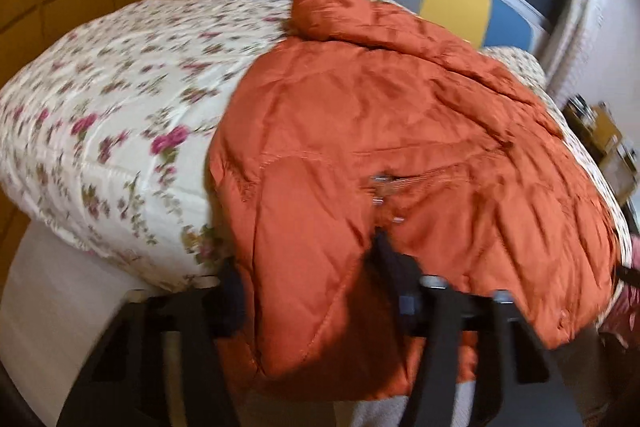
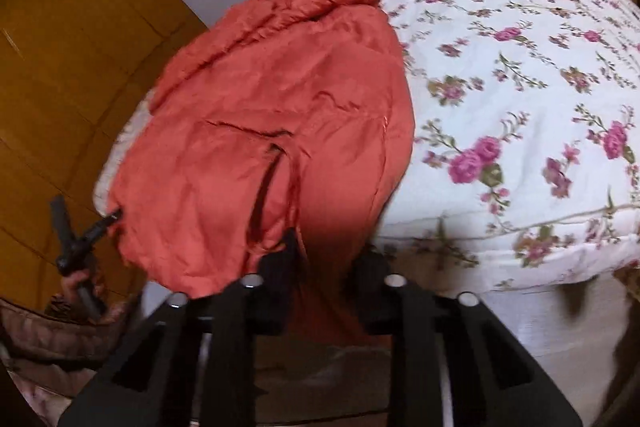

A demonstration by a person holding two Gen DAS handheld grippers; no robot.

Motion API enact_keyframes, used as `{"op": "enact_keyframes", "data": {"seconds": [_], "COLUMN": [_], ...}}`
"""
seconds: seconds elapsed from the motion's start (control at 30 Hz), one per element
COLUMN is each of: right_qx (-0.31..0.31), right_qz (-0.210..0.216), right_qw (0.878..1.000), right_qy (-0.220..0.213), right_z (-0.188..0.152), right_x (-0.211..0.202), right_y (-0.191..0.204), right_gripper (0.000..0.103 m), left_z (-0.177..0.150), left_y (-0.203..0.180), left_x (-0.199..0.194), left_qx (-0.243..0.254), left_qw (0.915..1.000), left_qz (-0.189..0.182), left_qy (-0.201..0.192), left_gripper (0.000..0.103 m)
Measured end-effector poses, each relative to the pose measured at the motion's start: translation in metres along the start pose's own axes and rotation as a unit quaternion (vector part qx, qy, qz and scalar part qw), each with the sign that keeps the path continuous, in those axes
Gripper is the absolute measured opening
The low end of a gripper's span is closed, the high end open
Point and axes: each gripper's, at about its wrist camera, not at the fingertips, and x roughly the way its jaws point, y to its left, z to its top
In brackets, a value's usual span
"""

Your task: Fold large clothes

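Orange puffy jacket (image 1: 392, 131) is spread out on the bed, lying on a flowery quilt (image 1: 120, 99), with its hem hanging over the near edge. The left gripper (image 1: 316, 291) has its jaws pinching the hem at one corner, fabric bunched between the black fingers (image 1: 234, 291). The right gripper (image 2: 328, 291) has its jaws clamped on the hem at the other side. A hand (image 2: 78, 281) shows in the right wrist view, holding the left gripper's handle. Everything's a bit blurry.
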Motion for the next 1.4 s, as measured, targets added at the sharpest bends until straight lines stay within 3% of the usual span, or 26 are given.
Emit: {"op": "enact_keyframes", "data": {"seconds": [0.07,0.13,0.27,0.47,0.73,1.0,1.4], "right_qx": [0.001,0.002,-0.01,-0.007,0.002,0.046,0.166], "right_qz": [0.018,0.036,0.062,0.096,0.106,0.115,0.085], "right_qw": [1.0,0.999,0.997,0.991,0.985,0.982,0.973], "right_qy": [-0.009,-0.02,-0.048,-0.097,-0.14,-0.14,-0.135], "right_z": [0.005,0.013,0.033,0.077,0.137,0.192,0.259], "right_x": [-0.003,-0.006,-0.014,-0.023,-0.019,0.008,0.077], "right_y": [0.004,0.009,0.023,0.036,0.039,0.024,-0.027], "right_gripper": [0.013,0.012,0.011,0.011,0.011,0.011,0.015], "left_z": [0.004,0.011,0.036,0.076,0.129,0.171,0.228], "left_y": [-0.006,-0.005,-0.003,-0.008,-0.005,0.007,0.027], "left_x": [-0.007,-0.016,-0.032,-0.044,-0.033,0.005,0.101], "left_qx": [0.006,-0.013,-0.044,-0.068,-0.097,-0.144,-0.204], "left_qw": [0.9998,0.999,0.9944,0.9879,0.9811,0.975,0.9725], "left_qz": [-0.015,-0.041,-0.085,-0.113,-0.128,-0.14,-0.105], "left_qy": [-0.005,-0.016,-0.044,-0.082,-0.108,-0.095,-0.04], "left_gripper": [0.023,0.019,0.015,0.015,0.015,0.015,0.015]}}
